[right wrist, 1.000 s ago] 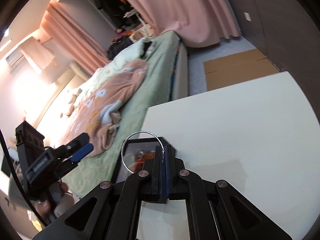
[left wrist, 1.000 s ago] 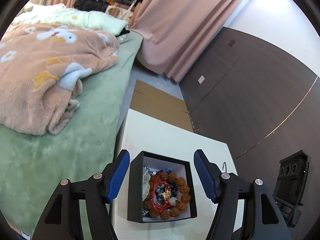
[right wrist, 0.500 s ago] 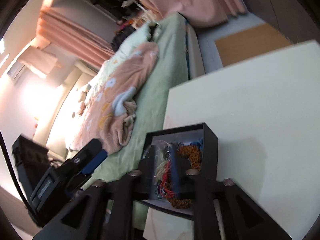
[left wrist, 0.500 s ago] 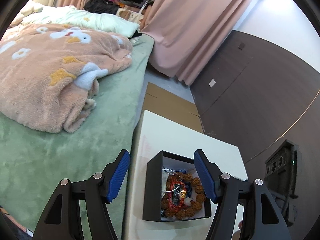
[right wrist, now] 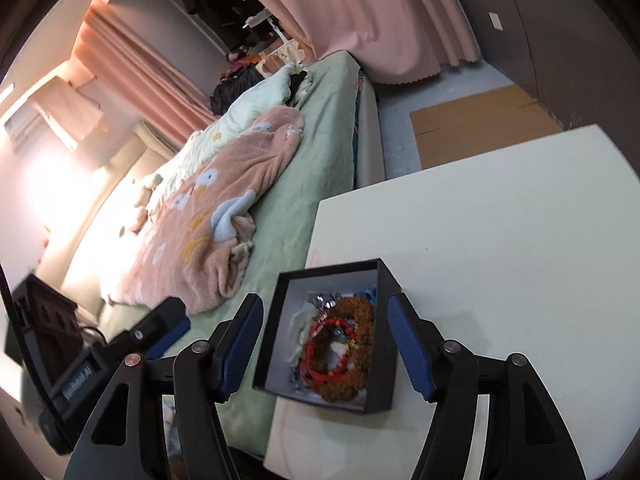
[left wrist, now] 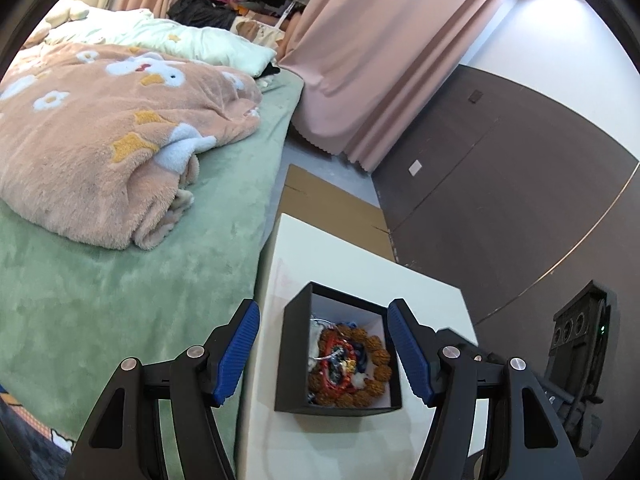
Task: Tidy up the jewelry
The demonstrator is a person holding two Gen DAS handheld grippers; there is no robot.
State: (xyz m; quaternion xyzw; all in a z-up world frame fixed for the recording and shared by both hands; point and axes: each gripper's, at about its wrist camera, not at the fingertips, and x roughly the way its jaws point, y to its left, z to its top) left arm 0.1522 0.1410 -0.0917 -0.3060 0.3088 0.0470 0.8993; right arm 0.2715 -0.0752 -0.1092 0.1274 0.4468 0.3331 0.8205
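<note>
Black box (left wrist: 295, 354) near worktop (right wrist: 500, 236) edge beside bed (left wrist: 120, 280); inside, brown bead bracelet (right wrist: 360, 344), red cord (right wrist: 326, 354). Other contents tangled, hard to identify. Left claw (left wrist: 322, 348) spread wide, empty. Right claw (right wrist: 324, 344) spread wide, empty. Label on left unit blurred, unreadable.

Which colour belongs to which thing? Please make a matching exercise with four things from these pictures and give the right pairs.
Things:
1. jewelry box
2. table
3. bead bracelet
4. cord bracelet

Colours:
A. red
B. cream white
C. black
D. brown

Pairs: 1-C, 2-B, 3-D, 4-A
</note>
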